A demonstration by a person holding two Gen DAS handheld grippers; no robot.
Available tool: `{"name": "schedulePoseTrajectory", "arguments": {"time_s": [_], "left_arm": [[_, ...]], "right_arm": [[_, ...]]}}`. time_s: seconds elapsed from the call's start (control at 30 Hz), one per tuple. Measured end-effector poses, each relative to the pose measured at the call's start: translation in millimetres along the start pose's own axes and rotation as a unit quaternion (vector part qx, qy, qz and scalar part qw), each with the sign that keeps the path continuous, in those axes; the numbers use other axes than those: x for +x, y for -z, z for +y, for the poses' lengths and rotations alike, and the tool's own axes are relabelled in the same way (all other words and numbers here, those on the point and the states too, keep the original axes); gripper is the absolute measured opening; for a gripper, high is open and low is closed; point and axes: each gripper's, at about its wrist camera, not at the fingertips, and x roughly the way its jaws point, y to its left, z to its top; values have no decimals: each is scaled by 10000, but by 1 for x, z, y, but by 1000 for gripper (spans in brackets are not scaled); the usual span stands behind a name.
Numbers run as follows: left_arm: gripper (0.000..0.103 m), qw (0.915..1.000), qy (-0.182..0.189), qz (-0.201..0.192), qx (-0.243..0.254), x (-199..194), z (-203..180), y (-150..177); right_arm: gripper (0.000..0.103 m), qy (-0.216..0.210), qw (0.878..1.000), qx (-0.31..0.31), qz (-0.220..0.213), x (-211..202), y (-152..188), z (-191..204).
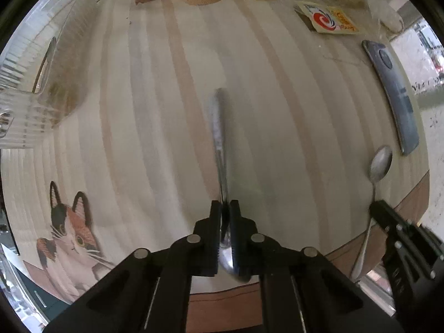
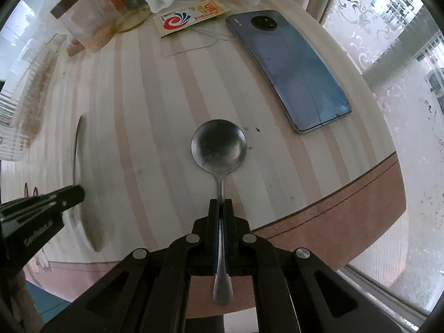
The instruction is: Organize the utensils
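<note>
My left gripper (image 1: 225, 204) is shut on a metal utensil (image 1: 219, 127) seen edge-on. Its long handle runs forward over the striped mat (image 1: 138, 111), and its shiny wider end sits back between the jaws. My right gripper (image 2: 221, 202) is shut on the thin handle of a round-bowled metal spoon (image 2: 219, 145), whose bowl faces up over the mat. In the left wrist view the right gripper (image 1: 374, 208) and its spoon (image 1: 381, 163) are at the right edge. The right wrist view shows the left gripper (image 2: 79, 193) at the left with its utensil (image 2: 76, 149) blurred.
A ribbed clear container (image 1: 16, 116) stands at the left. A blue phone (image 2: 288, 69) lies at the right near the mat's edge. A red-and-yellow packet (image 2: 191, 16), jars (image 2: 91, 25) and crumpled plastic crowd the back. A cat picture (image 1: 72, 227) marks the mat's near left corner.
</note>
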Motion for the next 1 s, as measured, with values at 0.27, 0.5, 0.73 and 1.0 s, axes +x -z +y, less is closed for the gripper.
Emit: {"name": "schedulePoseTrajectory", "arguments": {"time_s": [0.27, 0.5, 0.73, 1.0], "left_arm": [[1, 9982, -428, 87, -405, 5, 70, 45], [1, 9927, -377, 178, -1133, 10, 135, 79], [2, 9866, -159, 61, -1622, 13, 176, 82], [1, 9836, 172, -11, -1794, 6, 210, 91]], "right_arm": [[2, -416, 9986, -335, 40, -6, 28, 63], [2, -678, 9896, -1259, 164, -3, 50, 165], [29, -1422, 9850, -862, 469, -3, 43, 177], [41, -1435, 9896, 100, 25, -13, 23, 110]]}}
